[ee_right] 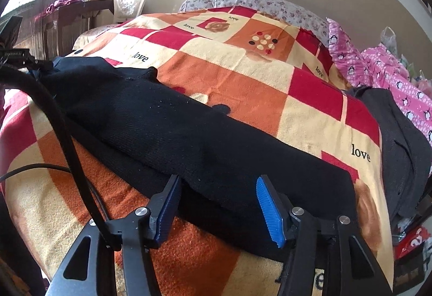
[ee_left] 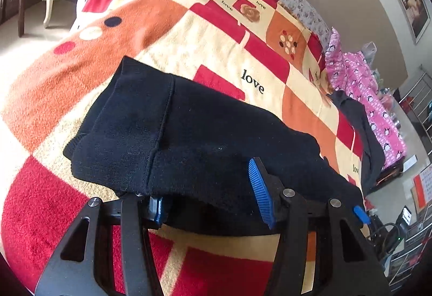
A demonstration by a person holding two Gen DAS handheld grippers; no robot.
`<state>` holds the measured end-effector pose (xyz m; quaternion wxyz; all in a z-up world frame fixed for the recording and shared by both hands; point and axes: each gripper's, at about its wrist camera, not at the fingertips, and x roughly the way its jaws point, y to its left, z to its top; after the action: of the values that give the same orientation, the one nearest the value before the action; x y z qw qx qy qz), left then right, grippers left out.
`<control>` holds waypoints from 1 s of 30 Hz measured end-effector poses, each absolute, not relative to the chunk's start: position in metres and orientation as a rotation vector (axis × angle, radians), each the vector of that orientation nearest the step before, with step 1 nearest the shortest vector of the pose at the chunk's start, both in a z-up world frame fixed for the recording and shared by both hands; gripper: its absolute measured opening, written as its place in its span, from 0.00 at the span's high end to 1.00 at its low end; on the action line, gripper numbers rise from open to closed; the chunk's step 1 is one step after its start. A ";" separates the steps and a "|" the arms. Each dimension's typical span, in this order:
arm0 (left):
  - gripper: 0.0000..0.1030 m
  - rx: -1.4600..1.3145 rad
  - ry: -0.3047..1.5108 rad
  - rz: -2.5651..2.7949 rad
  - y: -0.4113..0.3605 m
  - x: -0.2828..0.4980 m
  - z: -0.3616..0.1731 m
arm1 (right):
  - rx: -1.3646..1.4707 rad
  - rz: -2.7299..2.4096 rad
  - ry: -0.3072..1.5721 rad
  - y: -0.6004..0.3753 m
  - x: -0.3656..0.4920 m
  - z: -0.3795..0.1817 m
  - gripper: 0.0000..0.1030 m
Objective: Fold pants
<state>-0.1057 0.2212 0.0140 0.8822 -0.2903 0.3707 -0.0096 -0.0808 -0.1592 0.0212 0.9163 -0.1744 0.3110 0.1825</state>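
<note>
Holding both sets of fingers spread, I have the black pants (ee_left: 189, 139) lying folded on the checked blanket (ee_left: 189, 34) of the bed, right at my fingertips. My left fingers (ee_left: 210, 204) gape around the near edge of the cloth — not pinching it. My right fingers (ee_right: 220, 211) stand apart the same way at the pants' near edge — a dark grey garment (ee_right: 399, 139) lies off to the right.
</note>
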 end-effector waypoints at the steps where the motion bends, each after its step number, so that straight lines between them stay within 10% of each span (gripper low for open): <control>1: 0.49 -0.601 0.764 -0.020 0.221 -0.106 0.015 | -0.360 0.379 0.645 -0.158 -0.079 0.021 0.48; 18: 0.64 -0.519 0.689 -0.065 0.227 -0.094 0.052 | -0.546 0.458 0.638 -0.147 -0.083 0.018 0.53; 24: 0.78 -0.476 0.726 -0.027 0.226 -0.088 0.043 | -0.496 0.479 0.645 -0.140 -0.073 0.019 0.88; 30: 0.86 -0.455 0.700 -0.030 0.233 -0.104 0.046 | -0.419 0.521 0.618 -0.145 -0.086 0.038 0.92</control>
<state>-0.1044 0.2331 0.0462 0.9140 -0.2210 0.3399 -0.0144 -0.0864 -0.1453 0.0380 0.8981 -0.2023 0.2985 0.2517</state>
